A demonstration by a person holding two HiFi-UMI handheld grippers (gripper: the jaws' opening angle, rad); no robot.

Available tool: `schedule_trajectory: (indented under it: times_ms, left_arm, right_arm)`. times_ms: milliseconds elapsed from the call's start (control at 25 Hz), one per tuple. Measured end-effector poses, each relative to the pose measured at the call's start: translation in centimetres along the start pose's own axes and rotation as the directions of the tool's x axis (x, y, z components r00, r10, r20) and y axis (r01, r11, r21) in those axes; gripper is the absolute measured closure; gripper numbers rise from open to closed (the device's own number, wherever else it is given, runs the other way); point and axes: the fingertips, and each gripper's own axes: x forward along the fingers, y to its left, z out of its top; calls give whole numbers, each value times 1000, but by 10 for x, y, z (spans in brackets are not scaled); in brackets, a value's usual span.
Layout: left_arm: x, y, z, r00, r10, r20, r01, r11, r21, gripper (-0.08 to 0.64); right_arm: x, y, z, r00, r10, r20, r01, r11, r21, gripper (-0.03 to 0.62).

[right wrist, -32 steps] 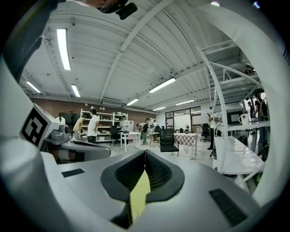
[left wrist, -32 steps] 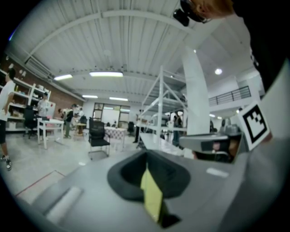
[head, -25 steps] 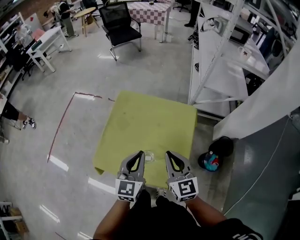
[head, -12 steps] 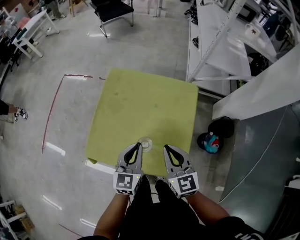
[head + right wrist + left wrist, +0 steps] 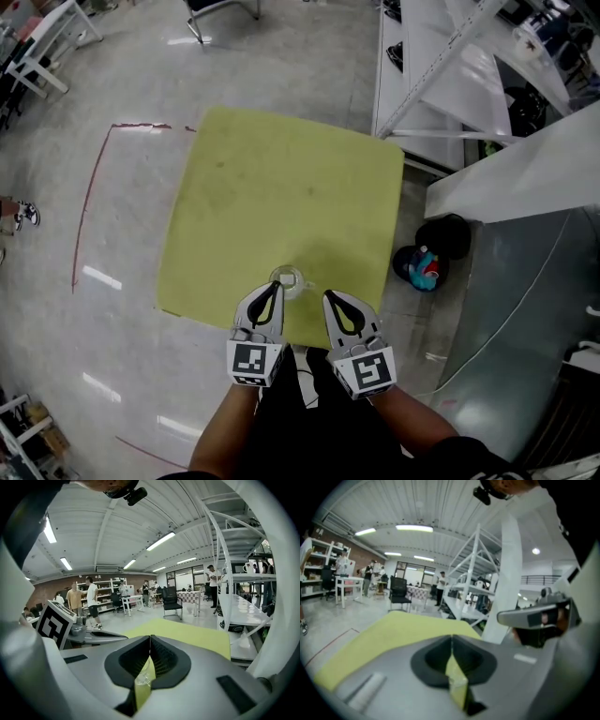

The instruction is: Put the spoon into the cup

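At the near edge, the grey left gripper (image 5: 273,291) and the grey right gripper (image 5: 331,298) each have their jaws pressed together, holding nothing. Just beyond their tips a clear glass cup (image 5: 286,279) stands on the yellow-green desk (image 5: 281,187). No spoon shows, so the task looks unstarted — finding it comes first. No readable writing.

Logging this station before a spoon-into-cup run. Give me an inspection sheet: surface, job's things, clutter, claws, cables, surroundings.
Surface: yellow-green table, only the cup on it.
Job's things: clear cup near the table's near edge; spoon not seen.
Clutter: nothing seen.
Grippers: left claw and right claw both shut, empty, side by side at the near edge.
Cables: thin line on the grey floor at right, possibly a cable.
Surroundings: white shelving right of the table; dark bag on the floor beside it; red tape line on the floor at left.
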Motion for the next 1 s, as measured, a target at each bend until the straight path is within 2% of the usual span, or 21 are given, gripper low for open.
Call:
schedule_trajectory:
  times_ms: [400,560,840,1000]
  left_arm:
    - [9,-6,-15,1000,-9,-14,8,1000,-21,546]
    - [9,-5,-16,1000,1,-6,-2,999,-39,449]
    - [4,-1,-10,999,37,7,-37,999,-30,448]
    - [-2,-1,-1,999,29,25,-28,999,-30,449]
  right_arm:
    - [5,4,-6,1000,11,-14,-11,1000,16,585]
    - [5,5,-6,1000,18,-12,-18,1000,14,585]
    - [1,5,-3,1000,21,0,-21,1000,17,585]
    - [-3,6,4,1000,18,17,-19,1000,10,586]
